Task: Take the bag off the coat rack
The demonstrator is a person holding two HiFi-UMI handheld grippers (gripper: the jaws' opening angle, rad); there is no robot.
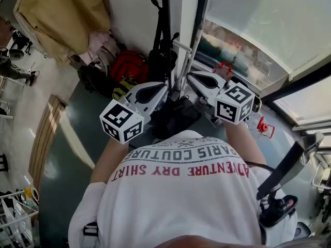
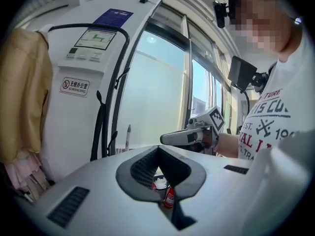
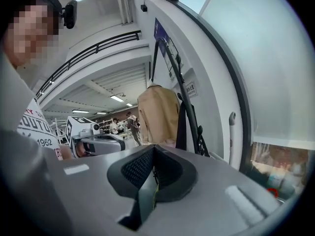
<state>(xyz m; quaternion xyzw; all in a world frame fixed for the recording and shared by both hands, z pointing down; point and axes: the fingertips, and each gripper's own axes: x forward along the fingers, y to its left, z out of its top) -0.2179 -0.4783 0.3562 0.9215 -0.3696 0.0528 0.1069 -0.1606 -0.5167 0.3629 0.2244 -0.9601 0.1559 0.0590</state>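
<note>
The coat rack [image 1: 166,14] is a thin black tube frame with short hooks, standing upright against a white wall [image 1: 134,14], just beside a window [image 1: 258,19]. In the left gripper view its top tube bends over in a curve. The bag [image 1: 160,58] is black and soft, and hangs low on the rack's pole, close against it. Its strap [image 2: 100,127] (a dark, narrow band) runs down beside the pole in both gripper views; which hook carries it cannot be made out
</note>
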